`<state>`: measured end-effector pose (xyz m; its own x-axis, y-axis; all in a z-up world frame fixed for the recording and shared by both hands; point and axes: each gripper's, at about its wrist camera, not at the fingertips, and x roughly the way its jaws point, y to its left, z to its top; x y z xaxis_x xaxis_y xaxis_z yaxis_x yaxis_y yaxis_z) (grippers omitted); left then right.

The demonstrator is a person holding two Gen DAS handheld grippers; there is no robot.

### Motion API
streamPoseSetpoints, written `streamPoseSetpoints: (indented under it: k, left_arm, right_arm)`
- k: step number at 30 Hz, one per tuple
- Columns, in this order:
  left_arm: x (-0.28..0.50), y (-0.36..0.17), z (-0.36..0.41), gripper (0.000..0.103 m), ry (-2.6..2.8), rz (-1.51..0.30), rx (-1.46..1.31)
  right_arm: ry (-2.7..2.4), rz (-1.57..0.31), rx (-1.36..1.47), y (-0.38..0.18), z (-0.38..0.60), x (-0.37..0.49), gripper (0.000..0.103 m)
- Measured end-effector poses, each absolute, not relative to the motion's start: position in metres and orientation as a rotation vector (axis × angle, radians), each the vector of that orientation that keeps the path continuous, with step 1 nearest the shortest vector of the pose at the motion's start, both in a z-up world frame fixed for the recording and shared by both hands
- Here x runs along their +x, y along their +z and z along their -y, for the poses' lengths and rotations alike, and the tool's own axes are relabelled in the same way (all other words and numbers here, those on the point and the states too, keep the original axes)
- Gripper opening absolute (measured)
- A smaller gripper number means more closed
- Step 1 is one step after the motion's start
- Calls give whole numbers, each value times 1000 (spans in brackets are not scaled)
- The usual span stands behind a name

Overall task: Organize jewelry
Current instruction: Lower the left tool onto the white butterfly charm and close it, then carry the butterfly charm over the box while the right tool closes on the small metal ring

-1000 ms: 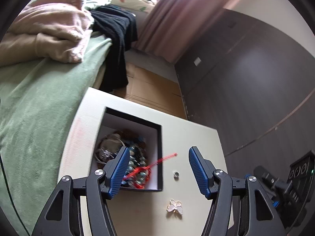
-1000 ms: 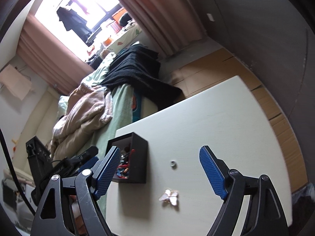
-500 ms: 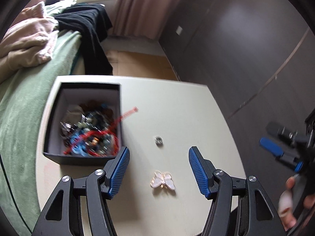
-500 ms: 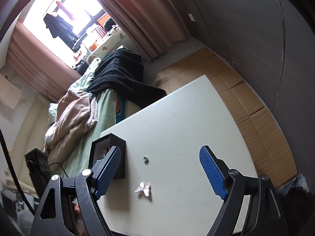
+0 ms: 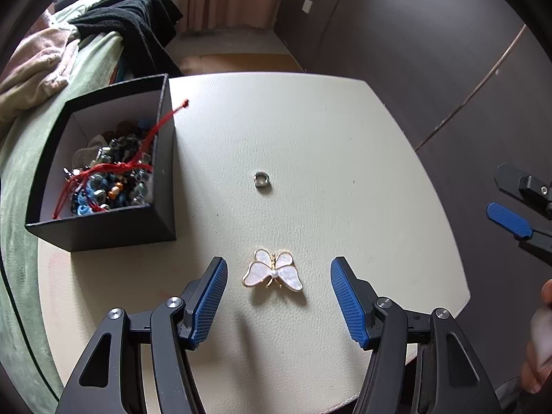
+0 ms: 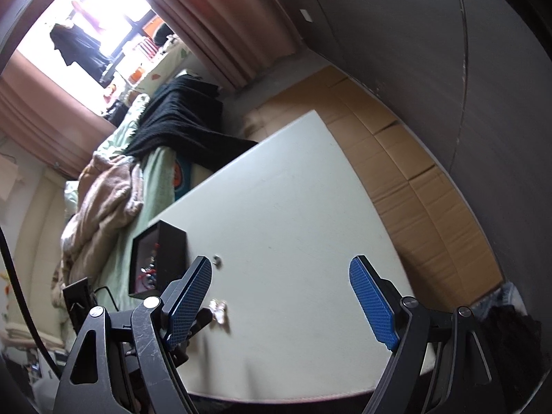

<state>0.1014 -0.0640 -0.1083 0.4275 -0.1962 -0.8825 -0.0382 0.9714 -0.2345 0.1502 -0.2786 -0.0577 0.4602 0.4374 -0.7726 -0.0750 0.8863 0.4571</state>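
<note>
A white and gold butterfly brooch (image 5: 272, 270) lies on the cream table (image 5: 310, 131); it also shows in the right wrist view (image 6: 219, 310). My left gripper (image 5: 278, 296) is open and empty, its blue pads either side of the brooch, just above the table. A small silver ring (image 5: 262, 179) lies further out, also seen in the right wrist view (image 6: 217, 259). A black box (image 5: 103, 231) at the left holds beads and a red cord (image 5: 162, 126) that hangs over its wall. My right gripper (image 6: 280, 300) is open and empty above the table's right part.
A bed with a green cover (image 5: 20, 158), pink blankets and a black garment (image 5: 138, 24) runs along the table's left side. A dark wardrobe wall (image 5: 414, 41) stands at the right. Cardboard (image 6: 414, 179) covers the floor beyond the table. The box also shows in the right wrist view (image 6: 169, 245).
My left gripper has swung from over the box to the right and down, and now straddles the butterfly brooch. My right gripper has drifted right and tilted; both stay open.
</note>
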Motion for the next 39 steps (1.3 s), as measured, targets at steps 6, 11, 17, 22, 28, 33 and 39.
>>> streamPoseSetpoints:
  k: [6,11,17,22,28,33,39]
  left_arm:
    - [101,-119,77,63,-75,-1150,-136]
    - [102,-125,83,43,-51,-1149,-52]
    - [104,-114,67,43,-79,-1119,-98]
    - [104,-91,44,43,-74,-1040,-180]
    - [102,-70,19,43,-67,-966,-269]
    - [100,-58,-6,43,-48,-923,-326]
    - [98,-51,-24,43,-41,-894,-371]
  right_arm:
    - [313,-1087,376,-65,278,148,83]
    - [307,-1101,372,-69,276,149,83]
    - [305,-1122,358,-74,265,153,83]
    - [324,-1142,328,-81,250,157,83]
    - [355,-1155,287,-89,227,163,83]
    - [383,-1158,263,-94,206,169,82]
    - [426,-1176,180,-101,175,175,59]
